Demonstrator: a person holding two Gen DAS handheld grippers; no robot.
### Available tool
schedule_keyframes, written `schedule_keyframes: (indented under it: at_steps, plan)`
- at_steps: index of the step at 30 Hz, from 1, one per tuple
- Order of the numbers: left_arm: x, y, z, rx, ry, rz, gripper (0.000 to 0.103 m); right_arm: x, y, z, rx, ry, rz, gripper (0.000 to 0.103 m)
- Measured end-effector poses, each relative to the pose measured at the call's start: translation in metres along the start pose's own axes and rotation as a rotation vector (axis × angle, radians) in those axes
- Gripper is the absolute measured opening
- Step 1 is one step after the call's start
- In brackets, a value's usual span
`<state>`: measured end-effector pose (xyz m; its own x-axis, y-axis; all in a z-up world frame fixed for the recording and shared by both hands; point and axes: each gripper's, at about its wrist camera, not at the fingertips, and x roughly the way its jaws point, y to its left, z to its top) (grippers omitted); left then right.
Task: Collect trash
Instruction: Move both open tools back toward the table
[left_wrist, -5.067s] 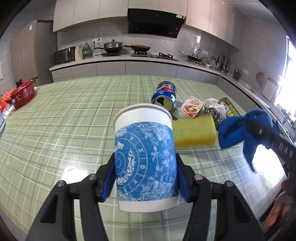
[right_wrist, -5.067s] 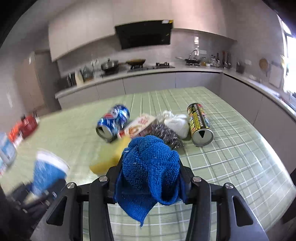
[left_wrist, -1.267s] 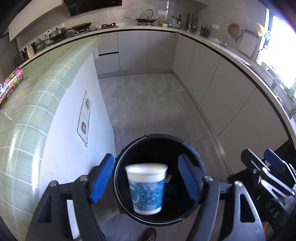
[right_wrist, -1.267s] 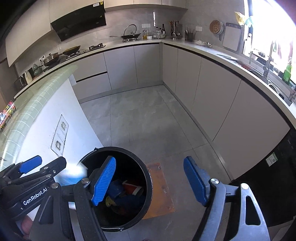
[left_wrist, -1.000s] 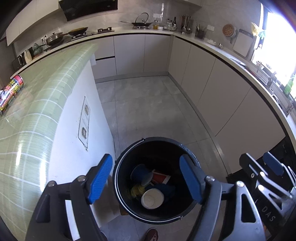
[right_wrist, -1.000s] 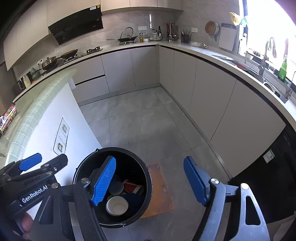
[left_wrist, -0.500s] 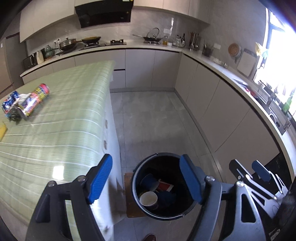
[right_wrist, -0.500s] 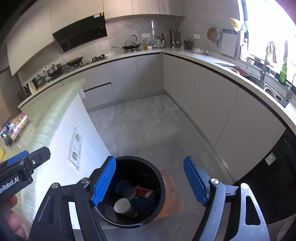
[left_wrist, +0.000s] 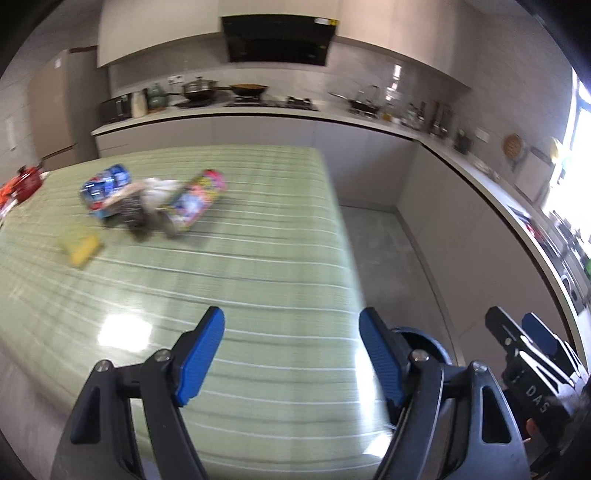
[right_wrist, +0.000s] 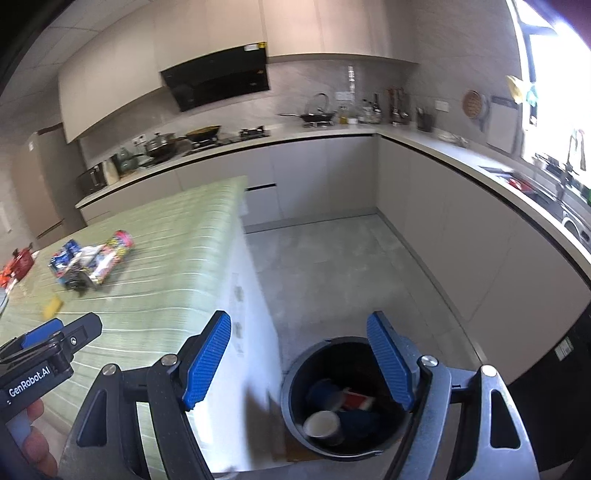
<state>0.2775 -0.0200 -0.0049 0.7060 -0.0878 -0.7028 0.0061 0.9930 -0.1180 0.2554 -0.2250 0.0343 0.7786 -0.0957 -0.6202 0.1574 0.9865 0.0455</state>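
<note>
Fingers of the left gripper (left_wrist: 291, 354) spread wide, blue pads (left_wrist: 201, 354) apart, nothing between them, nothing touched; hung above the green checked counter (left_wrist: 221, 295) near its right edge. Same with the right gripper (right_wrist: 299, 363): blue pads (right_wrist: 208, 362) well apart, empty, clear of everything, poised over the floor beside the white side of the counter, above the black bin (right_wrist: 291, 398). Seen also in the left wrist view, low at the right, the right gripper's black body beside a bit of the bin's rim. Inside the bin, in the right wrist view: white paper cup (right_wrist: 321, 424) lying on its side, blue cloth (right_wrist: 360, 419) next to it, a red-and-white scrap behind them. Bin stood on the floor on a brown mat (right_wrist: 291, 452), just beside the counter. Left on the counter, well apart from both grippers, blurred: blue can (left_wrist: 105, 184), colourful can (left_wrist: 195, 201), white crumpled stuff and a dark scrubber between them, all touching in a heap; yellow sponge (left_wrist: 81, 249) near the heap, by itself. Hand (right_wrist: 35, 443) around the left gripper's handle, at the lower left of the right wrist view.
</note>
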Motion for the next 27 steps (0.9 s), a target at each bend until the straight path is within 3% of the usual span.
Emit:
schedule_keyframes:
  at_steps: [15, 20, 27]
  plan:
    - [-0.025, 0.177, 0.012, -0.051, -0.038, 0.101, 0.077, -0.008, 0.204, -0.014, -0.059, -0.006, 0.12, 0.079]
    - [-0.02, 0.21, 0.023, -0.085, -0.033, 0.11, 0.077, -0.001, 0.251, -0.007, -0.107, -0.002, 0.149, 0.079]
    - [-0.003, 0.237, 0.044, -0.112, -0.049, 0.149, 0.077, 0.026, 0.287, 0.016, -0.135, -0.023, 0.202, 0.079]
